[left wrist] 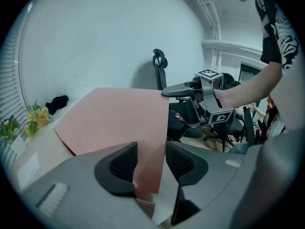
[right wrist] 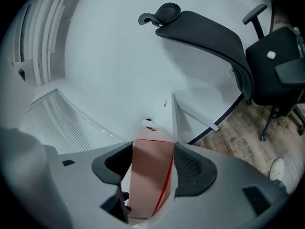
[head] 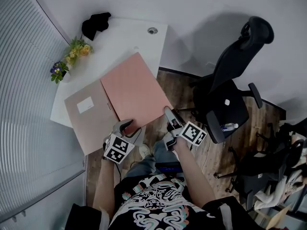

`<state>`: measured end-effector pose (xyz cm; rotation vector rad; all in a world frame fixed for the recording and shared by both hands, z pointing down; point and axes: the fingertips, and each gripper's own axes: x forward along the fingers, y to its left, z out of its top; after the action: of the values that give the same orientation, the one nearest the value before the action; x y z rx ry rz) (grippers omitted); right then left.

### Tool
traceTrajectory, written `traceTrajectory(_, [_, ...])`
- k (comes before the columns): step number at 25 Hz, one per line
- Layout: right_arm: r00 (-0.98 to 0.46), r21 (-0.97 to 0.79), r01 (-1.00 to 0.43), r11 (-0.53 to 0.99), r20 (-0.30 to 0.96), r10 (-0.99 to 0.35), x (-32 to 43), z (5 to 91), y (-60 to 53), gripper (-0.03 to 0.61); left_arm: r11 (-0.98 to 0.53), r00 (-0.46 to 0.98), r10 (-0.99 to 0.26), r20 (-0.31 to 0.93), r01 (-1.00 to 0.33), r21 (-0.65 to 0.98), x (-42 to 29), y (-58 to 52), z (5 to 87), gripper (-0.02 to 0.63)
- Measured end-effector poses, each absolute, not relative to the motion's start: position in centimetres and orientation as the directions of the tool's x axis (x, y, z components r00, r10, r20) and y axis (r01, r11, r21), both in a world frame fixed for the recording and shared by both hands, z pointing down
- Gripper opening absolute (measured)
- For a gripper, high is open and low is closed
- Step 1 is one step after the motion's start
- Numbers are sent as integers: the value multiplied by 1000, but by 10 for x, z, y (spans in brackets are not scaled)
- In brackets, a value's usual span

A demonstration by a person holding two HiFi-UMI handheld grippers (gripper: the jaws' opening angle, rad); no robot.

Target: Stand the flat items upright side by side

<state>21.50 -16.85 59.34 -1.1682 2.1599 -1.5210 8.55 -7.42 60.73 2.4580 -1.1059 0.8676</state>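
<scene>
- Pink folder [head: 136, 92] stood tilted over the near right part of the white table [head: 124, 40], its near edge raised and its far corner reaching toward the table's far side.
- Beside it on the left, a tan folder [head: 91, 119] with a white label [head: 85, 105] lay flat, touching the pink folder along the middle.
- The left gripper [head: 128, 126] sat at the pink folder's near edge. Its jaws were about half apart with the folder's corner between them, leaning on the left pad, and a gap showed at the right pad.
- The right gripper [head: 169, 113] was at the folder's near right corner. Its jaws stood wide, and the folder filled the space from pad to pad.
- Yellow and purple flowers [head: 72, 56] stood at the table's left edge, a black bundle [head: 96, 24] lay at the far corner, and a round cable hole [head: 152, 30] showed near the far right corner.
- A black office chair [head: 230, 95] stood on the wooden floor [head: 268, 143] to the right of the table.
- Slatted blinds [head: 29, 104] ran along the left, and a plain white wall [head: 201, 8] lay beyond the table.
</scene>
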Motion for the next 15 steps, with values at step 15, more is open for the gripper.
traceTrajectory(15, [-648, -808, -541, 233, 225, -728, 212, 563, -176, 270, -637, 540, -576, 613, -767, 78, 90, -80, 602, 186])
